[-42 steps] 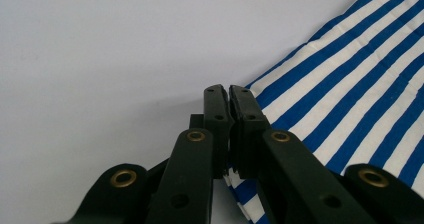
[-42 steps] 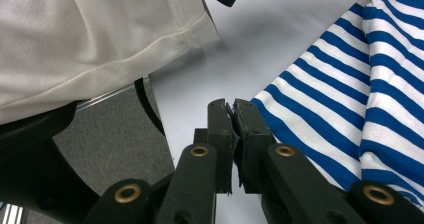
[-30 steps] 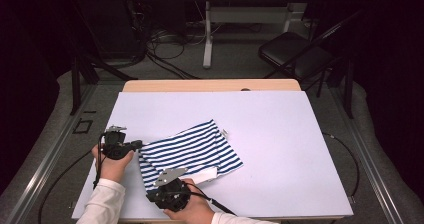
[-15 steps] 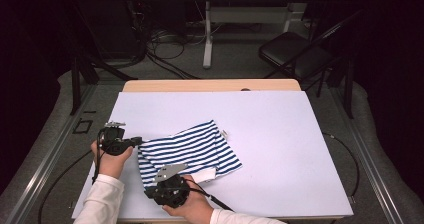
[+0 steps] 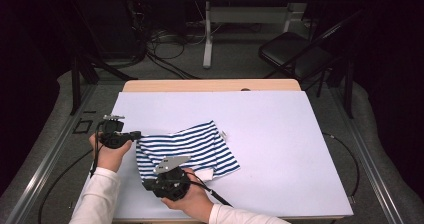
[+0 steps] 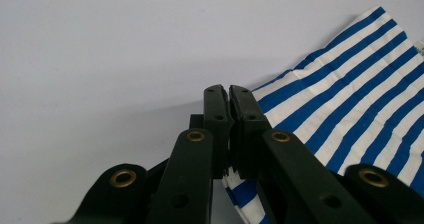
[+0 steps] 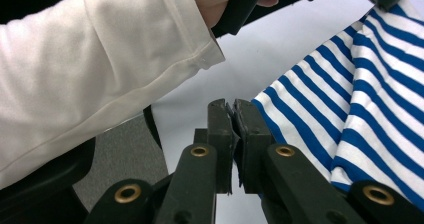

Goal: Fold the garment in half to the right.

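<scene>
The striped cloth (image 5: 187, 149) lies on the desk (image 5: 280, 134) in the near-left quarter, closer to the near edge than to the far one, and well apart from the right edge. It is a soft woven piece in blue and white stripes, folded into a rough 4-sided shape with one corner toward the desk's centre and a small white tag (image 5: 223, 134) at that corner. A plain white patch (image 5: 209, 174) shows at its near edge.

The left gripper (image 5: 136, 134) sits at the cloth's left corner, near the left edge of the desk. In the left gripper view its fingers (image 6: 216, 115) are pressed together, with striped fabric (image 6: 350, 94) emerging beneath and to the right of them; the left gripper (image 6: 228, 91) has the cloth's edge pinched.

The right gripper (image 5: 146, 185) is at the cloth's near-left corner, close to the near edge of the desk. In the right gripper view its fingers (image 7: 219, 129) are closed with only a hairline gap, and the cloth's edge (image 7: 320, 114) runs into that gap from the right; the right gripper (image 7: 229, 104) grips the hem. The same view shows the white sleeve (image 7: 100, 64) of the person's left arm across the upper left.

The desk surface is a smooth, matte, pale lavender sheet, with a wooden strip (image 5: 210, 85) along the far edge.
</scene>
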{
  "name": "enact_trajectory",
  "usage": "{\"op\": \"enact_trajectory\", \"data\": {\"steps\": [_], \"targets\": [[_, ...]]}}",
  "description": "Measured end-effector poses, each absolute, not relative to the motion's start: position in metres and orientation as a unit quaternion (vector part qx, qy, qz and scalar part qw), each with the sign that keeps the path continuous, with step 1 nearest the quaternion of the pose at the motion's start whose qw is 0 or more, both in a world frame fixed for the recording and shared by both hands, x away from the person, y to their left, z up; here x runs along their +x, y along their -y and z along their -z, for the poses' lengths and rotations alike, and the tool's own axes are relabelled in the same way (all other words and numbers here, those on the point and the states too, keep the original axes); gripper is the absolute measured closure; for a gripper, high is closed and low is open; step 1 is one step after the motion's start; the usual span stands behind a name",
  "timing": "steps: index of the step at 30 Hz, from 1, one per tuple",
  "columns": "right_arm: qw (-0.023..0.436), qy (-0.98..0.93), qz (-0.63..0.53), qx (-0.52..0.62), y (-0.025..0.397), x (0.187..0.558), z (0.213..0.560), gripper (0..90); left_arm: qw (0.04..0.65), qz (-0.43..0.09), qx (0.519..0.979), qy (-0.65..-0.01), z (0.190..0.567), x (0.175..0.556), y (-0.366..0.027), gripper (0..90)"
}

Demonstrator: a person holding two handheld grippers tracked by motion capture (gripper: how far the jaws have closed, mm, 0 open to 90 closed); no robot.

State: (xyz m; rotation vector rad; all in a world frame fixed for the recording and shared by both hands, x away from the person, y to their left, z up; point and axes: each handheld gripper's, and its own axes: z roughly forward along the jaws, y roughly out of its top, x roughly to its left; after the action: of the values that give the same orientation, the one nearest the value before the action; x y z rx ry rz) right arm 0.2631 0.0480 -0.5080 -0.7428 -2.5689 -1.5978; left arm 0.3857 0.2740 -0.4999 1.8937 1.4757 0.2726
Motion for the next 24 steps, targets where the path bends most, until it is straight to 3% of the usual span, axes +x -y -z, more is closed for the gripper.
{"op": "enact_trajectory", "data": {"steps": [24], "targets": [[-0.002, 0.794, 0.55, -0.259, -0.01, 0.273, 0.478, 86.8, 0.342, -0.129, 0.753, -0.547, 0.459, 0.409, -0.232, 86.8]]}}
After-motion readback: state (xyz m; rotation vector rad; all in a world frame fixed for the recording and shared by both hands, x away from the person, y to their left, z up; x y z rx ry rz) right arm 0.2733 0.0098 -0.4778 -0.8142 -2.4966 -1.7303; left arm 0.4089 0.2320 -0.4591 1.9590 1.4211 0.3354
